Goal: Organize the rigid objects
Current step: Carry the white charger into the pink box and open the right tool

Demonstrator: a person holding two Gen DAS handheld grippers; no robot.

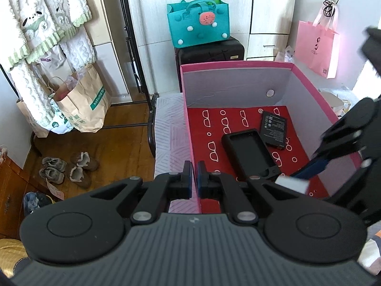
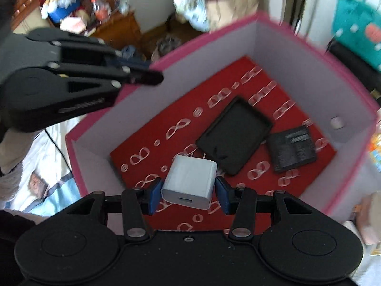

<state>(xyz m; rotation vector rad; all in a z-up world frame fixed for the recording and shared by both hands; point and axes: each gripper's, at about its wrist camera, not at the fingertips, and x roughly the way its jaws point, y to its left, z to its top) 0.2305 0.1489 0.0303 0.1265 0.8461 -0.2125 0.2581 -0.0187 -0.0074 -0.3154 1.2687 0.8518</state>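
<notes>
**Charger over the pink box**

Between my right gripper (image 2: 188,191) pads sits the white charger (image 2: 189,182), prongs forward, hanging above the red liner (image 2: 147,140) of the pink box (image 2: 209,32). At one o'clock lie the black case (image 2: 234,138) and, beside it, the battery (image 2: 291,149). My left gripper (image 1: 194,178) is pinched nearly together on the box's side wall.

Wooden floor (image 1: 114,143), white wardrobe doors (image 1: 152,12)

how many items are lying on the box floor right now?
2. A black phone case lies mid-floor of the pink box; a black battery lies beside it, nearer the wall with the round magnet. The white charger sits between the right gripper fingers. The near wall may hide more.
</notes>
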